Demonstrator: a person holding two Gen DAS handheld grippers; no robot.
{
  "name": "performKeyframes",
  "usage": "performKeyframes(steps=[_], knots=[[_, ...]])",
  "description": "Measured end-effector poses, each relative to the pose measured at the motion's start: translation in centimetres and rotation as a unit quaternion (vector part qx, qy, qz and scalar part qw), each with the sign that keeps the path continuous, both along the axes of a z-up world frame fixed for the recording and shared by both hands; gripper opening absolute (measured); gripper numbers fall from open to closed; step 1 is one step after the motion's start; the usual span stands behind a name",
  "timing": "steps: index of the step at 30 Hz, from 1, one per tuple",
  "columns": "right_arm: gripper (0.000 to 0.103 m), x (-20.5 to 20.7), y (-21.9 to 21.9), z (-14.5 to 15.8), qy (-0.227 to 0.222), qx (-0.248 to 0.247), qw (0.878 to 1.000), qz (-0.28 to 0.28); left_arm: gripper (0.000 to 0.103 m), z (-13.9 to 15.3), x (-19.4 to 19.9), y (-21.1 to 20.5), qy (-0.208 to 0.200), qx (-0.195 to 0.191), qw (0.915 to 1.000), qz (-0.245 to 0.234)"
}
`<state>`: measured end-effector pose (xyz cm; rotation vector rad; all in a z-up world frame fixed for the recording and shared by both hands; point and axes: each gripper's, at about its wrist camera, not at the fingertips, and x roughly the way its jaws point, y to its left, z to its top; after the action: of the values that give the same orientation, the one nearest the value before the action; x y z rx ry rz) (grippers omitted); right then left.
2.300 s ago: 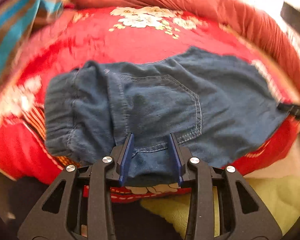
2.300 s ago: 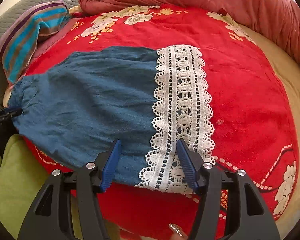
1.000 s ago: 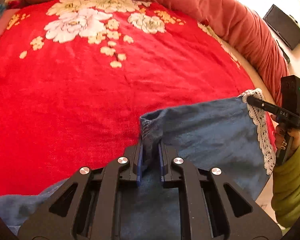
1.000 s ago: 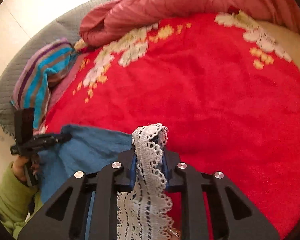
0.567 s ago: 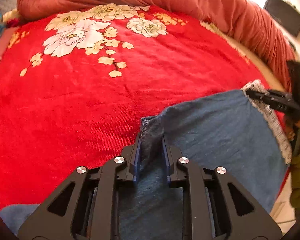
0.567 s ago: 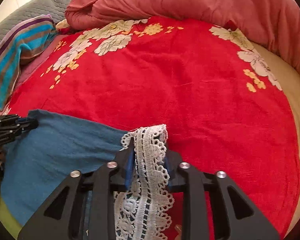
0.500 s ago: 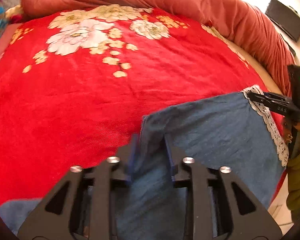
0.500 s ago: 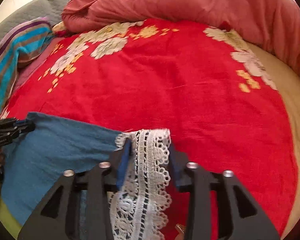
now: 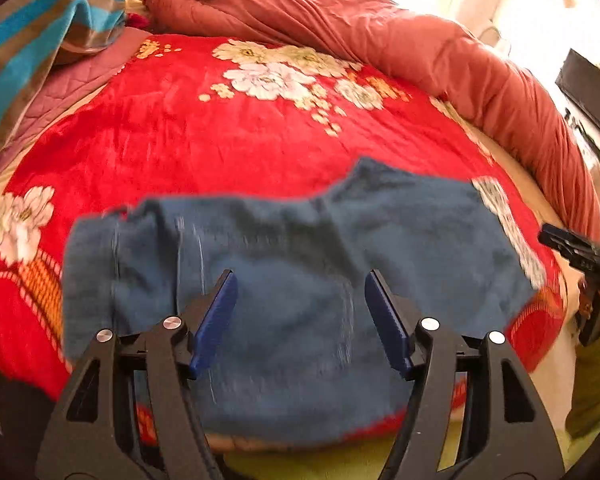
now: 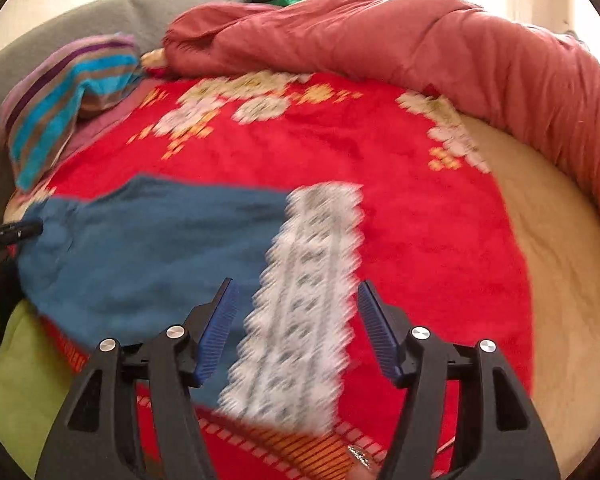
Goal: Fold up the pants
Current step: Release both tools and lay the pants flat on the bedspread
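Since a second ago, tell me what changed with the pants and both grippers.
Both let go: the left gripper released the denim edge and the right gripper the lace hem; jaws are opening, nothing pinched. The pants now lie folded flat. The red blanket stayed put.

The left gripper (image 9: 300, 312) points steeply down, jaws opening and gripping nothing; the right gripper (image 10: 296, 316) (its twin, at three o'clock) does likewise.
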<state>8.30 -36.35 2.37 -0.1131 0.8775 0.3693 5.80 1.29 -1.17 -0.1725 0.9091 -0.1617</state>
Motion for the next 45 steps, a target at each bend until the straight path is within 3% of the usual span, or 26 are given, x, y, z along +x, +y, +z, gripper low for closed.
performKeyframes(steps=[1, 6, 8, 11, 15, 21, 26, 29, 35, 41, 45], knots=[[0.061, -0.3, 0.9, -0.4, 0.006, 0.005, 1.000, 0.014, 0.066, -0.2, -0.5, -0.7, 0.006, 0.015, 0.9998, -0.008], [0.061, -0.8, 3.5, -2.1, 0.033, -0.006, 0.999, 0.035, 0.066, -2.4, -1.0, -1.9, 0.042, 0.101, 0.9940, -0.001], [0.061, -0.8, 4.0, -3.0, 0.035, -0.057, 0.998, 0.022, 0.062, -3.0, -1.3, -1.1, 0.053, 0.122, 0.9911, 0.005], [0.061, -1.0, 3.2, -4.0, 0.015, -0.148, 0.989, -0.007, 0.058, -3.2, -2.1, 0.6, 0.057, 0.110, 0.9922, 0.015], [0.065, -1.1, 0.8, -4.7, 0.041, -0.091, 0.995, -0.033, 0.058, -3.3, -3.1, 1.6, 0.054, 0.099, 0.9936, 0.013], [0.066, -1.1, 0.3, -4.8, 0.042, -0.071, 0.996, -0.036, 0.058, -3.4, -3.1, 0.9, 0.048, 0.111, 0.9926, 0.009], [0.067, -2.2, 0.7, -2.2, -0.004, -0.063, 0.998, -0.016, 0.058, -2.4, -3.5, -0.2, 0.043, 0.133, 0.9902, 0.009], [0.073, -2.9, 1.6, -0.6, -0.030, -0.044, 0.999, 0.005, 0.065, -0.5, -4.2, -2.1, 0.013, 0.146, 0.9892, -0.012], [0.073, -3.3, 4.2, 0.4, -0.047, -0.023, 0.997, 0.052, 0.074, 1.9, -4.3, -5.6, -0.027, 0.144, 0.9880, -0.051], [0.073, -3.1, 7.5, -0.6, -0.034, -0.010, 0.995, 0.096, 0.074, 1.0, -2.5, -8.5, -0.017, 0.143, 0.9852, -0.092], [0.073, -3.0, 9.3, -2.2, -0.005, -0.010, 0.993, 0.116, 0.074, -2.0, -1.6, -10.0, 0.018, 0.175, 0.9779, -0.113]])
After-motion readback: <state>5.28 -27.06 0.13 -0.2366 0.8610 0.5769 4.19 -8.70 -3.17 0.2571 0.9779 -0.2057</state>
